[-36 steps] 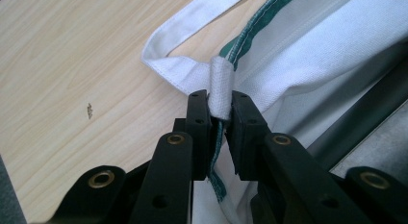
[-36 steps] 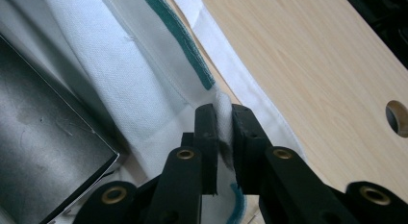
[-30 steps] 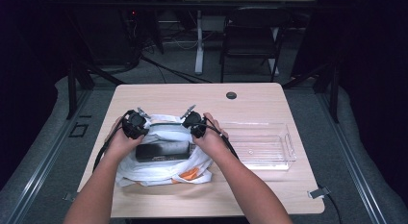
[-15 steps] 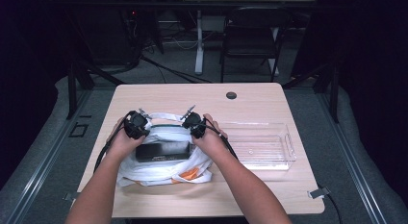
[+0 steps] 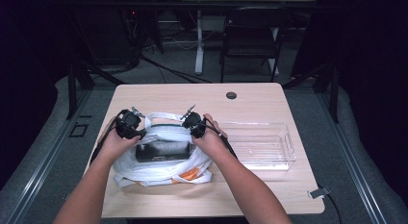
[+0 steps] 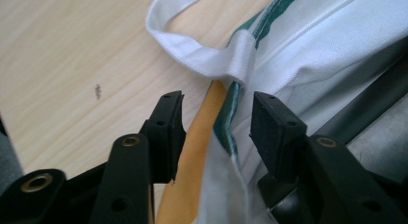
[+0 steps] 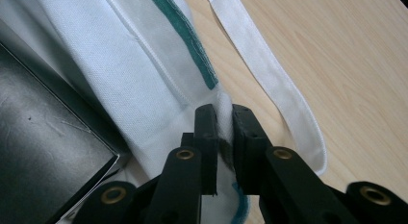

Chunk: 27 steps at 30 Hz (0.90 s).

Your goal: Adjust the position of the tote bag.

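Observation:
A white cloth bag (image 5: 159,166) with green trim lies on the wooden table (image 5: 250,101), a dark box (image 5: 161,151) in its mouth and something orange (image 5: 190,175) inside. My left gripper (image 5: 129,124) sits at the bag's far left rim. Its jaws have just been opening, and the green-edged rim (image 6: 226,123) hangs loose between them in the left gripper view (image 6: 217,122). My right gripper (image 5: 193,123) holds the far right rim. In the right gripper view (image 7: 224,119) its jaws pinch the white fabric (image 7: 144,80) beside a loose handle strap (image 7: 269,80).
A clear plastic tray (image 5: 257,144) lies to the right of the bag. A small black disc (image 5: 231,95) sits near the table's far edge. A chair (image 5: 250,41) and a desk leg stand beyond the table.
The left gripper's jaws have parted and let go of the bag rim. Both hands stay where they were.

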Motion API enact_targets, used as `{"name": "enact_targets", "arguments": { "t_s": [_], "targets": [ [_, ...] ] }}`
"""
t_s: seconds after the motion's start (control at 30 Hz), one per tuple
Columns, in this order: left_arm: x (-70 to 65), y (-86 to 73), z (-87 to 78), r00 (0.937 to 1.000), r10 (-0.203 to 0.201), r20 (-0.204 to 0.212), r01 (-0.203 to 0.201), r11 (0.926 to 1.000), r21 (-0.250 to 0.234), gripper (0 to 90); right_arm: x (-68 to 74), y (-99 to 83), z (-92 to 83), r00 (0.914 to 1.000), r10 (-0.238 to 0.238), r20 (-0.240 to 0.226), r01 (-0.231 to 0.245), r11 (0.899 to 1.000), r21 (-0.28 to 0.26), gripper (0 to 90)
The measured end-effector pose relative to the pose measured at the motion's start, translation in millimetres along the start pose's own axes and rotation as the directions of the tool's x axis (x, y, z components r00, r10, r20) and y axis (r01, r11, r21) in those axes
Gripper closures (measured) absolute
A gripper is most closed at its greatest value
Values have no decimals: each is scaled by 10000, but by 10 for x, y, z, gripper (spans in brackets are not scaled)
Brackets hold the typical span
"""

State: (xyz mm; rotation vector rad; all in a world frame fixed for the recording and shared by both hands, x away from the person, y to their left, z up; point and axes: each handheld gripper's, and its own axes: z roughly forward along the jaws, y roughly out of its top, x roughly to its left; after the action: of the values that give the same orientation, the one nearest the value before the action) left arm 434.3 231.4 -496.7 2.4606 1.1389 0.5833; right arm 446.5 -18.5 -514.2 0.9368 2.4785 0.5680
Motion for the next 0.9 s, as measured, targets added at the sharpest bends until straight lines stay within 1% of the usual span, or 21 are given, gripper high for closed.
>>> {"name": "enact_targets", "arguments": {
  "t_s": [0.03, 0.07, 0.17, 0.2, 0.23, 0.27, 0.3, 0.43, 0.47, 0.5, 0.53, 0.7, 0.73, 0.77, 0.83, 0.87, 0.9],
  "targets": [
    [9, -13, -38, 10000, 34, -22, -34, 10000, -51, 530, -7, 5, -5, 10000, -92, -5, 92, 9999, 102, 821],
    [16, -28, -75, 10000, 66, -72, -67, 9999, -119, 527, -7, 6, -3, 10000, -85, 0, 85, 9999, 112, 821],
    [36, -79, -173, 9999, 120, -51, -121, 9996, -257, 523, -10, 7, 1, 10000, -73, -3, 73, 9999, 151, 821],
    [41, -98, -200, 9998, 180, -116, -183, 9995, -246, 523, -10, 7, 3, 10000, -70, -4, 70, 9999, 145, 821],
    [44, -117, -224, 9998, 165, -93, -168, 9995, -262, 523, -8, 7, 5, 10000, -70, -2, 70, 9999, 138, 821],
    [50, -136, -247, 9999, 160, 7, -159, 9996, -244, 524, -7, 7, 5, 10000, -79, -3, 79, 9999, 143, 821],
    [49, -154, -265, 9998, 176, -5, -176, 9996, -214, 524, -6, 7, 5, 10000, -80, 1, 80, 9999, 138, 820],
    [13, -207, -327, 9991, 431, 19, -431, 9990, -65, 531, -7, 6, 3, 10000, -75, 2, 75, 9999, 140, 820],
    [13, -207, -327, 9991, 431, 19, -431, 9990, -65, 532, -7, 6, 3, 10000, -75, 2, 75, 9999, 140, 820],
    [-13, -224, -350, 9984, 557, 18, -557, 9984, -6, 535, -9, 6, 0, 9999, -108, 0, 108, 9998, 171, 820],
    [-20, -230, -358, 9977, 681, 33, -681, 9977, 62, 536, -8, 6, 0, 9999, -101, 4, 101, 9998, 166, 821],
    [-76, -237, -332, 9961, 885, -12, -884, 9955, 332, 577, -5, 6, 2, 9999, -117, 22, 117, 9998, 184, 820],
    [-85, -237, -320, 9957, 923, -124, -918, 9952, 348, 587, -5, 7, 0, 9999, -159, 27, 159, 9996, 216, 820],
    [-85, -237, -307, 9944, 1044, -165, -1037, 9938, 412, 600, -4, 7, -1, 9999, -169, 34, 168, 9996, 212, 820],
    [-91, -244, -274, 9933, 1088, -390, -1064, 9926, 589, 641, -6, 7, -5, 9998, -196, 17, 195, 9996, 217, 820],
    [-88, -249, -258, 9936, 1057, -391, -1031, 9927, 618, 660, -2, 1, 1, 10000, -92, 17, 92, 9999, 91, 820],
    [-81, -253, -247, 9936, 1064, -375, -1041, 9928, 593, 677, -3, -1, 0, 10000, -98, 2, 98, 9999, 96, 821]
  ]
}}
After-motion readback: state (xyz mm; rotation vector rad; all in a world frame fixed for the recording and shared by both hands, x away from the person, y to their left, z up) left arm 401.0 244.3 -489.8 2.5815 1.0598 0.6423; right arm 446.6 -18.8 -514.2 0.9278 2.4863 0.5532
